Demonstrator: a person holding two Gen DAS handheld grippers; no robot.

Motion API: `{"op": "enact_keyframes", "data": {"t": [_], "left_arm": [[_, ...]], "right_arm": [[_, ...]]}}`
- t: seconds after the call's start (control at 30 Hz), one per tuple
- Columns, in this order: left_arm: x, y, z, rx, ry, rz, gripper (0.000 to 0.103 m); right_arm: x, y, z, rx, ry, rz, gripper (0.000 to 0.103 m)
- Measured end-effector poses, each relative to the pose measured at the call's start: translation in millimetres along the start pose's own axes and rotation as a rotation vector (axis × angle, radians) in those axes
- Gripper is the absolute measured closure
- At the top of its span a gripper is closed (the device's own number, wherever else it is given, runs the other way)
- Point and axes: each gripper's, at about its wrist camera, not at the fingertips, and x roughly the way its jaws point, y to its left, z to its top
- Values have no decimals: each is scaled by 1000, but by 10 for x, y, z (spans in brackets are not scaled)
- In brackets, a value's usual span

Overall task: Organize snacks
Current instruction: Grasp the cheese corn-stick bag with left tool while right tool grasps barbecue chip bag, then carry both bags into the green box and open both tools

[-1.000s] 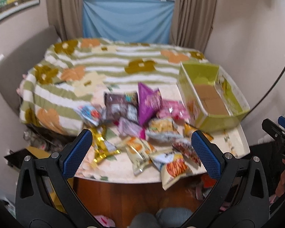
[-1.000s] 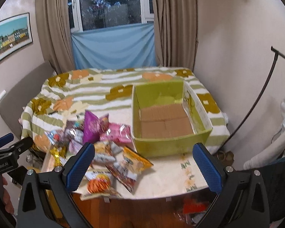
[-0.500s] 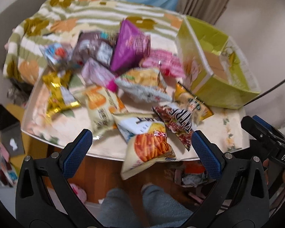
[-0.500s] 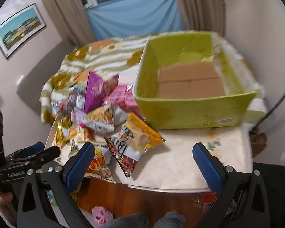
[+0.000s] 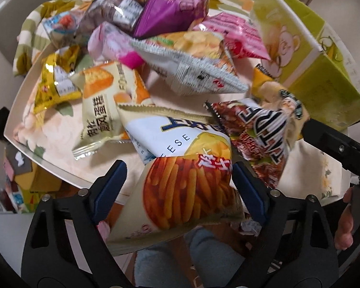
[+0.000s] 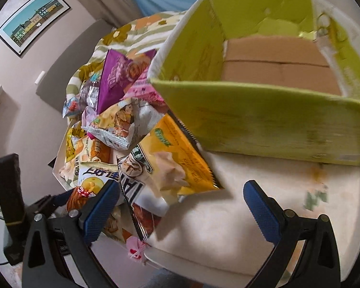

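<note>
Much of the snack pile [image 5: 170, 55] blurs toward its far edge, so the small print on the packets cannot be read, and the packs at the back overlap so that only corners of them show. The lower end of the fries packet [image 5: 187, 196] hangs off the near rim of the desk [image 5: 50, 165] and hides part of a person's grey trouser leg. In the right wrist view the green box [image 6: 271, 120] smears at its right corner and is cut off by the frame.

The left tool [image 5: 177, 180] straddles the fries packet with its jaws closing; the right pad sits against the packet's edge, the left pad stands apart from it, so the tool is not yet clenched. The right tool [image 6: 181, 204] is released, jaws wide over the bare desk, with the corner of the yellow chip bag [image 6: 177, 158] just inside its left finger.

A second ago both tools looked across the whole bed and desk from higher up, and the left one was spread wider. Now the packets fill both views. The snacks lie heaped on the desk left of the box, whose cardboard floor shows bare.
</note>
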Motion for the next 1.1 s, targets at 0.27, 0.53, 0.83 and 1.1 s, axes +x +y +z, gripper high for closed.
{"op": "enact_keyframes", "data": {"t": [0.27, 0.53, 0.83, 1.1], "left_arm": [[148, -12, -10, 2, 21, -16, 39], [147, -82, 35, 55, 37, -14, 41], [53, -105, 75, 107, 50, -31, 41], [-224, -29, 100, 149, 24, -74, 41]], "right_arm": [[319, 37, 58, -2, 35, 71, 0], [437, 33, 99, 34, 28, 105, 0], [337, 20, 18, 38, -2, 90, 31], [78, 175, -45, 52, -52, 52, 34]]}}
